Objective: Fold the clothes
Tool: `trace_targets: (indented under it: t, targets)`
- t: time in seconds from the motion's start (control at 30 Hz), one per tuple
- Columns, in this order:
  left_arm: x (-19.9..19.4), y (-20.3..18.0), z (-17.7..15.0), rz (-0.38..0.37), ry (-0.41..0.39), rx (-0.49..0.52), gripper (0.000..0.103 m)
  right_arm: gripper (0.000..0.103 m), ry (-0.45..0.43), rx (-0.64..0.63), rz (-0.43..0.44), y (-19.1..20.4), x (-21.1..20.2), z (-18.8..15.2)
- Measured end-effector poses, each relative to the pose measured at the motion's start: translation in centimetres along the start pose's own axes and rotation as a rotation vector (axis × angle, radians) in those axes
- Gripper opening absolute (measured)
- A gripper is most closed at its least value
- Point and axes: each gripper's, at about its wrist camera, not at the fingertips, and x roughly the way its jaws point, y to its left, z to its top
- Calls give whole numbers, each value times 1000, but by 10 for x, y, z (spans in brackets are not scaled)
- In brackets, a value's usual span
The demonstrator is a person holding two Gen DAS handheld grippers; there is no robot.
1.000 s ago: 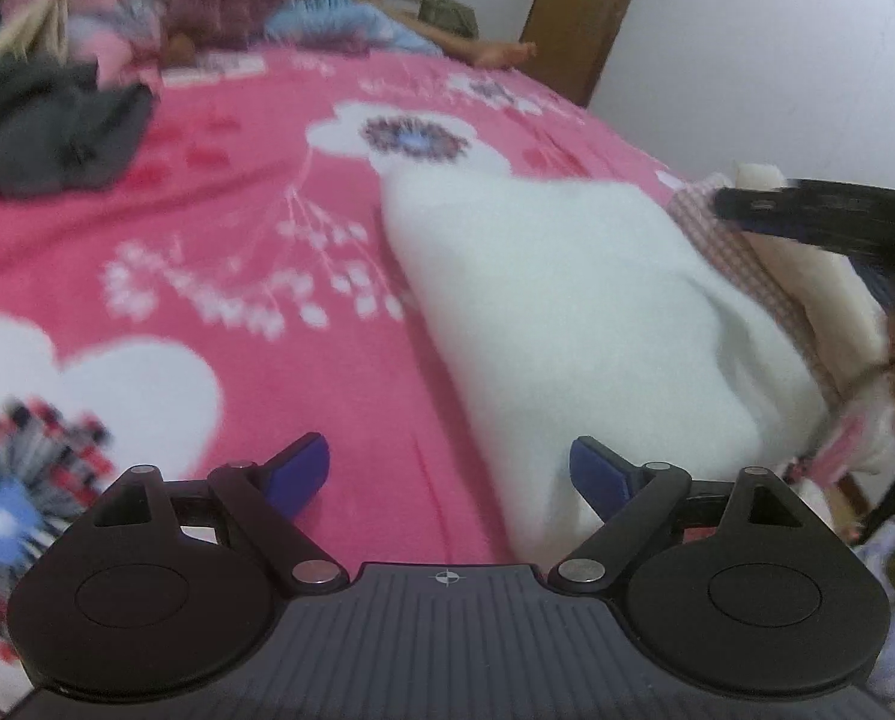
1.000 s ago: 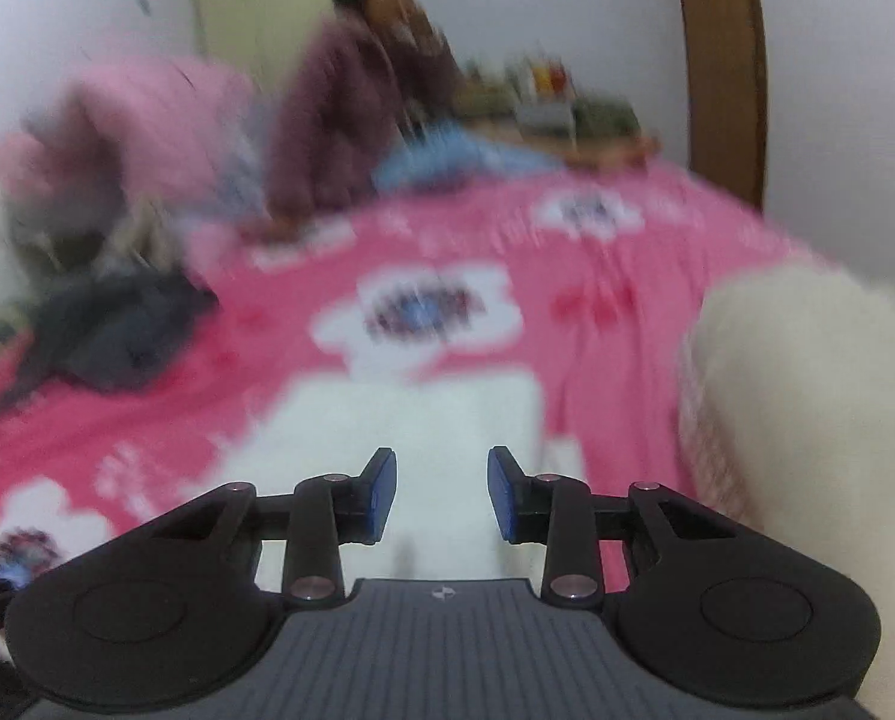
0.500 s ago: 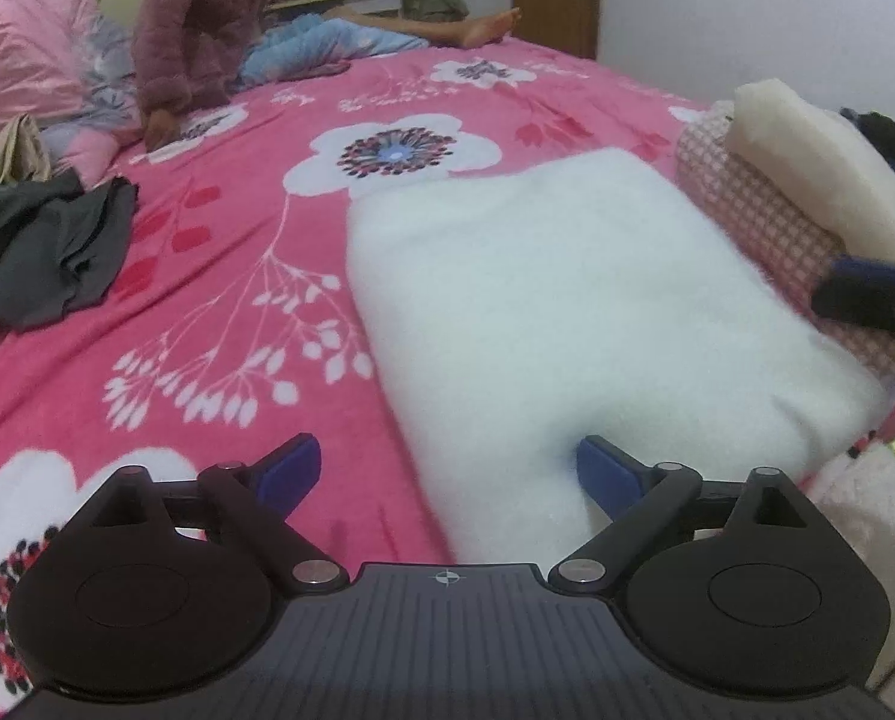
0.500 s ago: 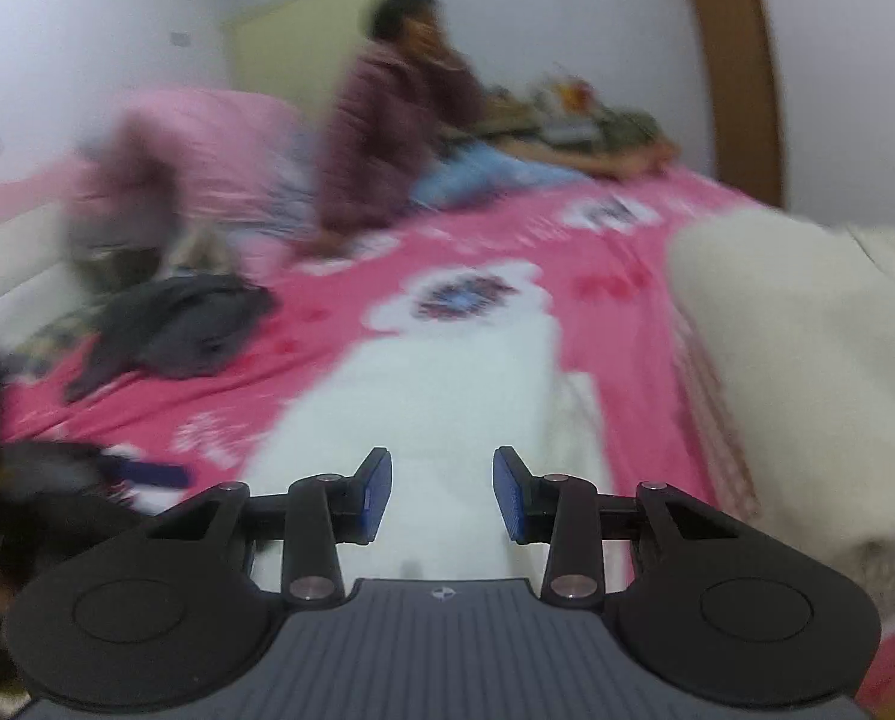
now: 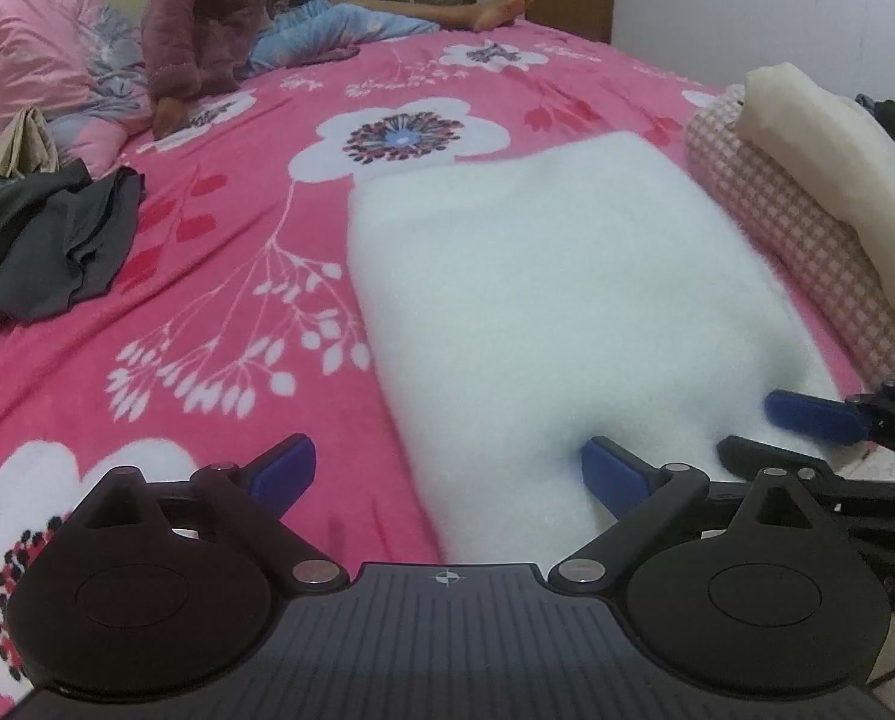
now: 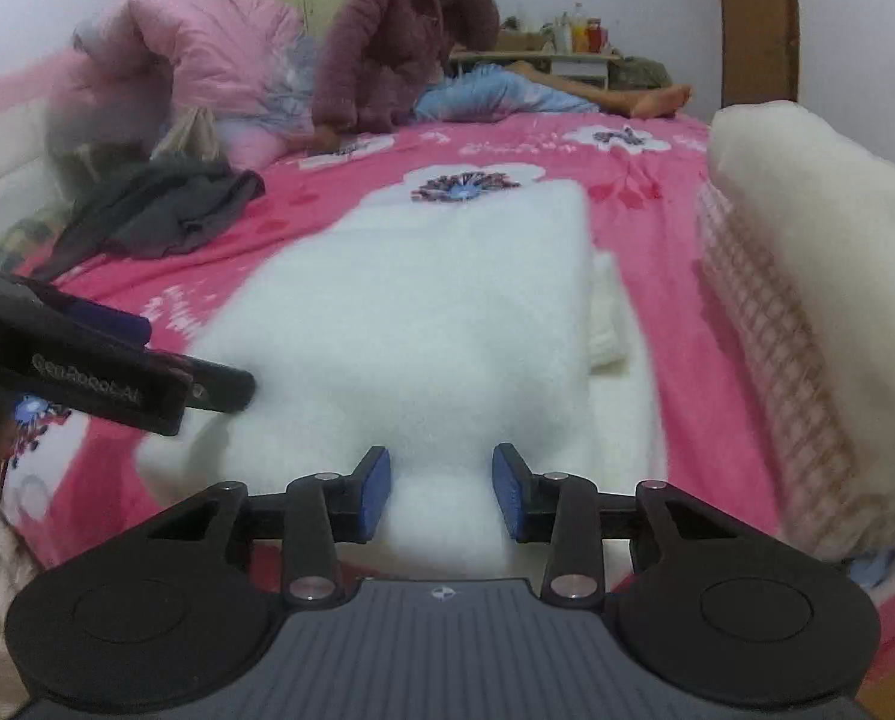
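**Lining up on the near hem of the white fleece**

Now I have both grippers at the near edge of the white fleece garment (image 5: pixel 555 300), which lies flat on the pink floral bedspread (image 5: pixel 219 252) beside the checked folded pile (image 5: pixel 807 240). My left gripper (image 5: pixel 447 468) has just been spreading and stands released, straddling the garment's left corner. My right gripper (image 6: pixel 441 492) is partly parted, fleece between the pads, nothing pinched yet. I judge this sets up a fold.
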Motion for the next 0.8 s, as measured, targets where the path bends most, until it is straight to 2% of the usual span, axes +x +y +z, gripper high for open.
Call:
trace_targets:
  t: [0.67,0.8]
  targets:
    - [-1,-5,3,30,12,7,97,42,-15,21,4,-1,-5,0]
    - [-4,1,2,-6,-12,-13,97,44,-9,72,46,-10,-11,8]
